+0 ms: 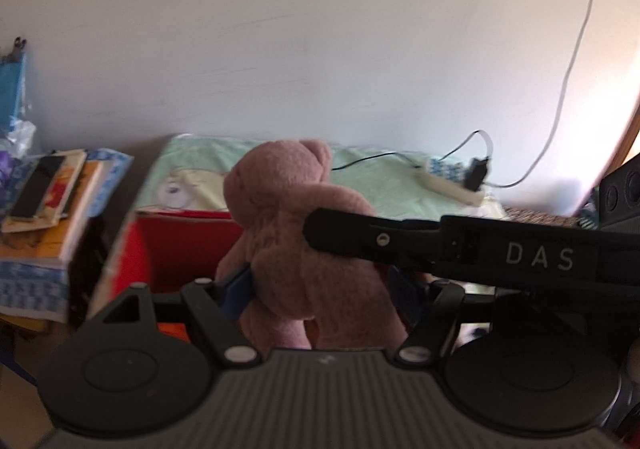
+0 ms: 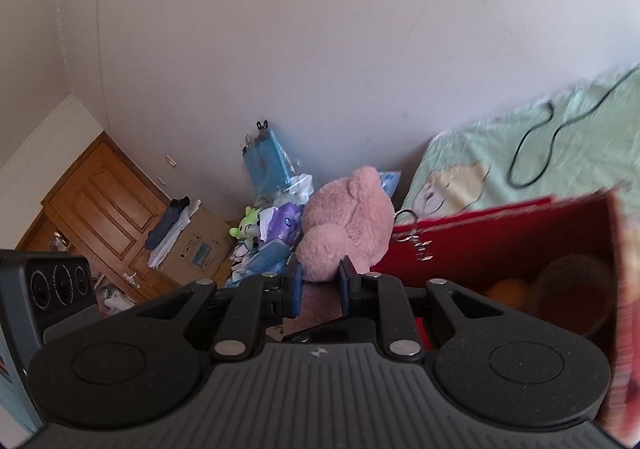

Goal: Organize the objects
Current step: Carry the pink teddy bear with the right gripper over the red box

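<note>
Your left gripper was clenched on the pink teddy bear, its blue pads pressing the lower body from both sides. The bear was held upright in the air, in front of the open red box, with its head turned toward the far wall. Your right gripper was also closed on the same bear; its pads pinched a rounded limb near the bottom of the toy. One finger of that right gripper reached in from the right and touched the side of the bear.

The red box stood just right of the bear, and something orange lay inside it. Behind it was the bed with a light green sheet, and a power strip lay on the sheet. A stack of books stood on the left, well apart from the bear
</note>
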Tool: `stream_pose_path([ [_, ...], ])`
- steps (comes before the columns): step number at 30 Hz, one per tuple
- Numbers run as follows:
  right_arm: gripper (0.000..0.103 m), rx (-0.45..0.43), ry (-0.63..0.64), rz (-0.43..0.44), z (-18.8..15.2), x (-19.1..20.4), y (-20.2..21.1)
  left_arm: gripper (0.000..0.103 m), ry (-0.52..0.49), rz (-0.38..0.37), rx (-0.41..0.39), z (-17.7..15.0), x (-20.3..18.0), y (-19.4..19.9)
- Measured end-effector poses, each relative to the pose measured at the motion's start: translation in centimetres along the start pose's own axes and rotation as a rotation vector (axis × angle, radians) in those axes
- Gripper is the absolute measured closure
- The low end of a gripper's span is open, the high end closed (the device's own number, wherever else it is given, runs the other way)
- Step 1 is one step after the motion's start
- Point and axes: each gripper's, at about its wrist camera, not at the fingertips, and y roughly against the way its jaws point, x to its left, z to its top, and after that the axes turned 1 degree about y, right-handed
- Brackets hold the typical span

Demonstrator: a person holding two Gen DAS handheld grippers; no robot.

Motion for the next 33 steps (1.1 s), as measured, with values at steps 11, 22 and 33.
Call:
stream_pose_path([
  [11, 0.083, 0.081, -0.175, -0.066, -3.5, -1.4, -6.6, 0.032, -0.026, 0.046, 0.156, -2.0, 7.9, -4.3],
  [22, 0.083, 0.170, -0.220, -0.160, -4.8, -2.7, -8.2, 0.032, -0.119, 0.064, 0.213, -3.4, 8.1, -6.2],
  [33, 0.083, 0.225, -0.281, -0.143, -5.3, -3.6, -8.8, 0.032, -0.168, 0.088, 0.218, -4.3, 7.6, -5.4],
])
